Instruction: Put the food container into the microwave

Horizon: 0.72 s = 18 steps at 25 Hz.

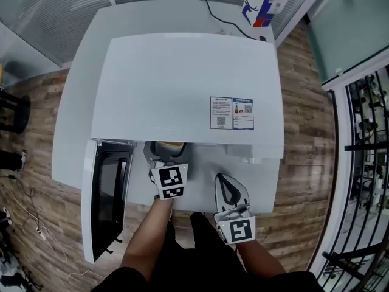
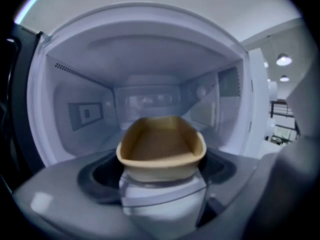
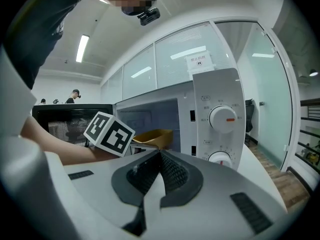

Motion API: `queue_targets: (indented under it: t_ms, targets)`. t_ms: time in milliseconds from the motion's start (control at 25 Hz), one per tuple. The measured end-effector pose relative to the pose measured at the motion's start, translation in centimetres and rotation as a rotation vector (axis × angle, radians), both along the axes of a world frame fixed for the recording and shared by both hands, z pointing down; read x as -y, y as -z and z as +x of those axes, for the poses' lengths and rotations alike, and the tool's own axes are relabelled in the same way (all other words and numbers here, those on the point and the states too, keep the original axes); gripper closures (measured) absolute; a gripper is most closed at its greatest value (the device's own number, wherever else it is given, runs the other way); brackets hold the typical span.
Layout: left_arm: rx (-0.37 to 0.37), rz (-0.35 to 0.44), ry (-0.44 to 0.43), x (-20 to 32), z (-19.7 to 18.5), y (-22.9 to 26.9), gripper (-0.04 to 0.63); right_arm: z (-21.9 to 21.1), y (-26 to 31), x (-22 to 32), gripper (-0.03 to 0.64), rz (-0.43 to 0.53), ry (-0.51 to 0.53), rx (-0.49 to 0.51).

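Note:
A white microwave (image 1: 188, 90) stands on a white table (image 1: 79, 102), its door (image 1: 108, 202) swung open to the left. My left gripper (image 1: 163, 158) is shut on a tan food container (image 1: 167, 147) and holds it at the mouth of the oven. In the left gripper view the container (image 2: 161, 146) sits level over the left gripper (image 2: 162, 184), with the lit cavity (image 2: 145, 96) straight behind it. My right gripper (image 1: 223, 181) hangs shut and empty in front of the control panel. In the right gripper view the right gripper (image 3: 160, 156) points at the knobs (image 3: 223, 118), with the container (image 3: 152, 136) to its left.
A blue, white and red box (image 1: 265, 3) and a black cable (image 1: 222, 18) lie at the table's back edge. A black metal rack (image 1: 364, 132) stands to the right on the wood floor. Glass walls enclose the room, and a person (image 3: 75, 95) stands far off.

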<state>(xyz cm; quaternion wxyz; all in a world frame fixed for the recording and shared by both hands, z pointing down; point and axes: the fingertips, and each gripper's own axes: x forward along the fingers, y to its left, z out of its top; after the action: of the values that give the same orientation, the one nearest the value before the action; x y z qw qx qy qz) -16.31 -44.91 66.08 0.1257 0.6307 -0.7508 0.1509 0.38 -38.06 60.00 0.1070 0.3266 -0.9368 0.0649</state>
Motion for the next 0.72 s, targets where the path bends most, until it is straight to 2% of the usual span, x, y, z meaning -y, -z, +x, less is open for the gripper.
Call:
queue_targets:
  t_ms: [240,400,560,720]
  targets:
    - [0.0,0.006,0.022,0.9,-0.5,-0.1,0.115,-0.4,0.2,0.4,0.618,-0.001,-0.004,0.013]
    - [-0.028,0.032,0.018,1.1,-0.3,-0.1,0.11,-0.7,0.3,0.2,0.618,0.0,-0.002,0.013]
    - [-0.04,0.032,0.008,0.7,0.1,-0.1,0.06,-0.7,0.5,0.0,0.618,0.005,-0.004,0.008]
    - [-0.041,0.041,-0.006,-1.0,1.0,0.8,0.058,-0.7,1.1,-0.3,0.618,0.022,-0.005,0.0]
